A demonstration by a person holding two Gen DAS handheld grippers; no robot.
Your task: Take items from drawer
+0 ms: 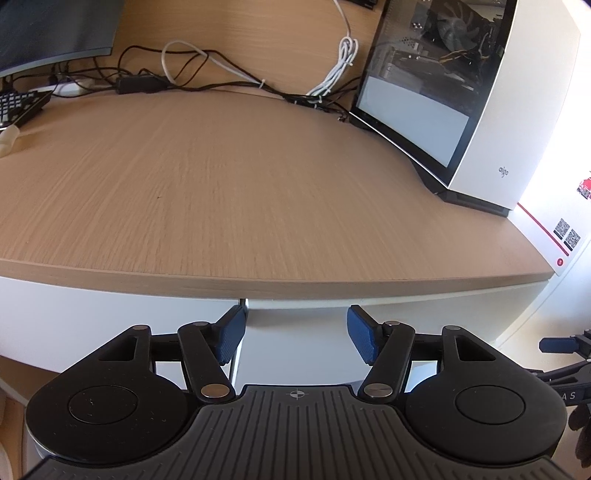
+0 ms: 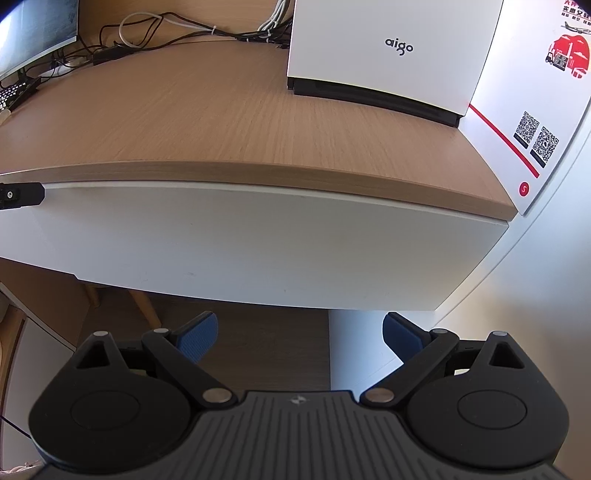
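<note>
A white drawer front (image 2: 258,240) sits shut under the wooden desk top (image 2: 221,122), so its contents are hidden. In the left wrist view the same drawer front (image 1: 303,332) lies just beyond my left gripper (image 1: 297,338), beside a vertical seam (image 1: 243,306) between two white panels. The left gripper is open, its blue pads (image 1: 232,338) wide apart and holding nothing. My right gripper (image 2: 300,338) hangs below the drawer's lower edge, open and empty. A tip of the right gripper (image 1: 557,345) shows at the far right of the left view.
A white computer case (image 2: 388,55) stands at the desk's back right, next to a wall poster (image 2: 535,140) with QR codes. A monitor (image 1: 51,33), keyboard (image 1: 18,103) and tangled cables (image 1: 221,81) lie at the back left. Wooden chair legs (image 2: 144,302) show under the desk.
</note>
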